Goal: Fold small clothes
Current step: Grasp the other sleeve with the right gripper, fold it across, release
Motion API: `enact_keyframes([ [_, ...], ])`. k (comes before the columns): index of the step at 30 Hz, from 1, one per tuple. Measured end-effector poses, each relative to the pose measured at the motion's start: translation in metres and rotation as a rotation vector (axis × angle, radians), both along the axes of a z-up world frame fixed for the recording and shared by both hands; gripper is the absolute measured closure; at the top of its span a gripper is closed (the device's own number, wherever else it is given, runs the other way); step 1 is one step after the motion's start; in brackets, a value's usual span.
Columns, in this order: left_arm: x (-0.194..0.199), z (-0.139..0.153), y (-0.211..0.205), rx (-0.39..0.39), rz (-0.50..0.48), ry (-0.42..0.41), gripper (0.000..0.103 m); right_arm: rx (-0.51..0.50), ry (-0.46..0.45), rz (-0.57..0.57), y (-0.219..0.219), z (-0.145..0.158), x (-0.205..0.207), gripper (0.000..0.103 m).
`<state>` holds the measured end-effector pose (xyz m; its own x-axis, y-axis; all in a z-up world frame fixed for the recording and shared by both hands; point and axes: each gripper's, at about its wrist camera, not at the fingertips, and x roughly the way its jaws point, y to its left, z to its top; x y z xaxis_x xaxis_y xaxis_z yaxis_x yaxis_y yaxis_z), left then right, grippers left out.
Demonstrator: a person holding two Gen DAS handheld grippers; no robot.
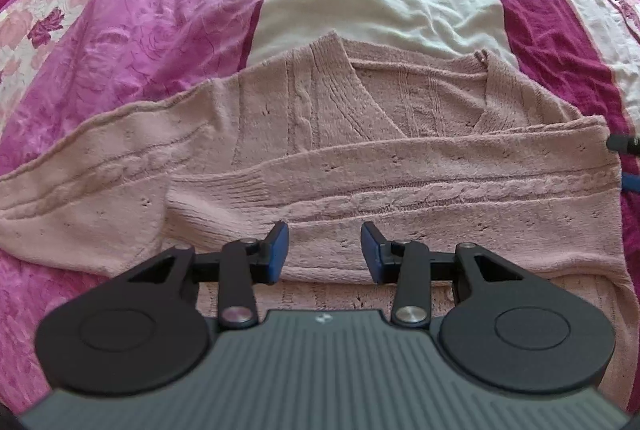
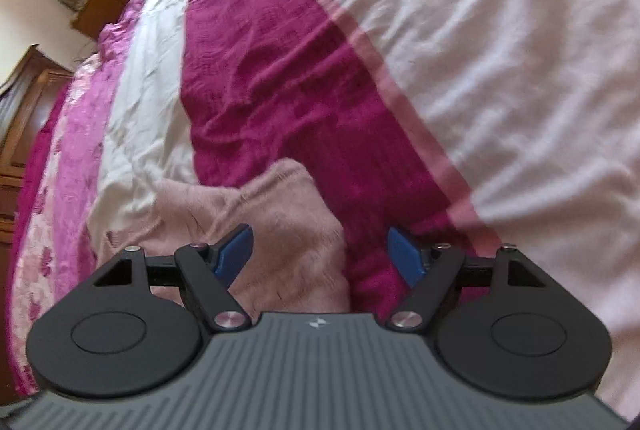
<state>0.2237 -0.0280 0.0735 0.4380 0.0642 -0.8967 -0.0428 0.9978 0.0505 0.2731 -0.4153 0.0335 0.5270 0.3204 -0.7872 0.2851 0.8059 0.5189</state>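
Sweater on bedspread | left gripper agape | right gripper seemingly agape

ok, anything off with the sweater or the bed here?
Nothing damaged or spilled. The pink knit sweater is mid-fold: one sleeve lies across the body, the other sleeve is spread out to the side. The bedspread is wrinkled. Left gripper and right gripper are both open, holding nothing.

Pink sweater on striped bedspread
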Motion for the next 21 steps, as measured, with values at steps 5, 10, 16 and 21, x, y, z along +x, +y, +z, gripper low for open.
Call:
enact_keyframes([
  [5,0.000,-0.011,0.000,0.014,0.018,0.020,0.061,0.067,-0.008,0.056,0.011,-0.007,0.022,0.023],
  [10,-0.002,-0.016,0.002,0.012,0.024,0.039,0.061,0.131,-0.011,0.112,0.026,-0.013,0.040,0.025],
  [16,-0.004,-0.018,0.002,0.014,0.020,0.044,0.061,0.123,-0.026,0.140,0.037,-0.011,0.046,0.071],
  [21,-0.007,-0.019,0.004,0.015,0.022,0.043,0.061,-0.014,-0.178,0.279,0.067,0.027,0.027,0.074],
])
